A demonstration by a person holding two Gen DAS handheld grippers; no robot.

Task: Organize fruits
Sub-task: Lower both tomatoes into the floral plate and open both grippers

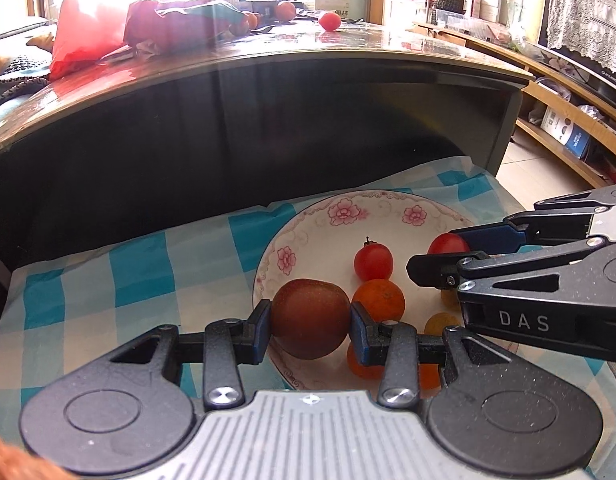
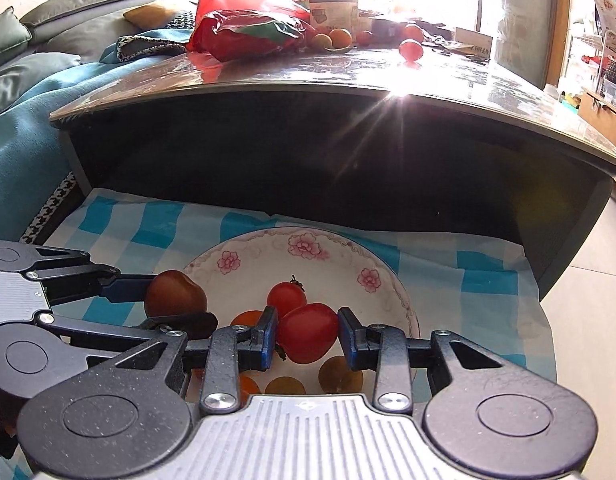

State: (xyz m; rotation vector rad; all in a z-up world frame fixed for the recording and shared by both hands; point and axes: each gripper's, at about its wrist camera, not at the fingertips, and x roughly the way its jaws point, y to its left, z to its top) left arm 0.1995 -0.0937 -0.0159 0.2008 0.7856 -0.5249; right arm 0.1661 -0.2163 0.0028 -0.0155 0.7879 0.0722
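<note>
Only "DAS" legible on R gripper (image 1: 436, 258), pinching tomato (image 2: 308, 332); L gripper (image 1: 311, 320) pinching brown fruit (image 1: 310, 318) over plate (image 1: 308, 220).

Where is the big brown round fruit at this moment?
The big brown round fruit is between the pads of the left claw, over the near-left rim of the white flowered plate, beside a small orange fruit.

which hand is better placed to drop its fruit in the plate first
Right, probably. Its claw holds the red tomato over the plate middle; the left claw holds the brown fruit at the rim.
</note>
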